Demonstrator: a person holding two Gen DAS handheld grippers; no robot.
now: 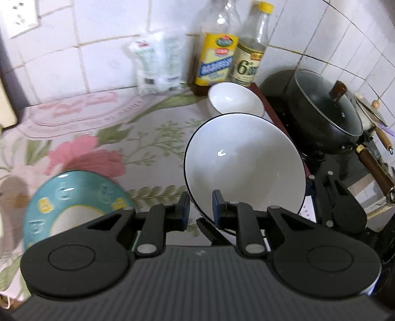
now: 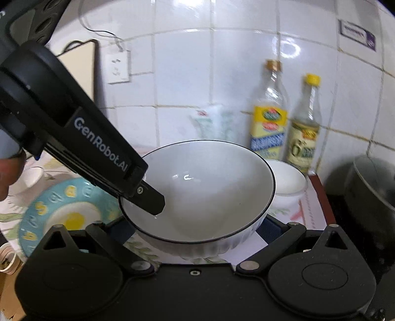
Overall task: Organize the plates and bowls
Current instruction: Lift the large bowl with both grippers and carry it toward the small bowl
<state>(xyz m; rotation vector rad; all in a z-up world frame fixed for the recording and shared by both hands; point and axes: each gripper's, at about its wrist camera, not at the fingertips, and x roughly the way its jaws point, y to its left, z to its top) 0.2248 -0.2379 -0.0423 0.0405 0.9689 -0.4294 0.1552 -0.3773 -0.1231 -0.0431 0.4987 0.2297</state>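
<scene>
tiled corner, floral counter | bowl lifted above counter, tilted | left claw pinches its near rim | right claw wide, flanking bowl; contact unclear | glazed ceramic: stiff, slick, breakable, so grip rim | plate left

White tiled wall with socket; floral-clothed counter.
</scene>
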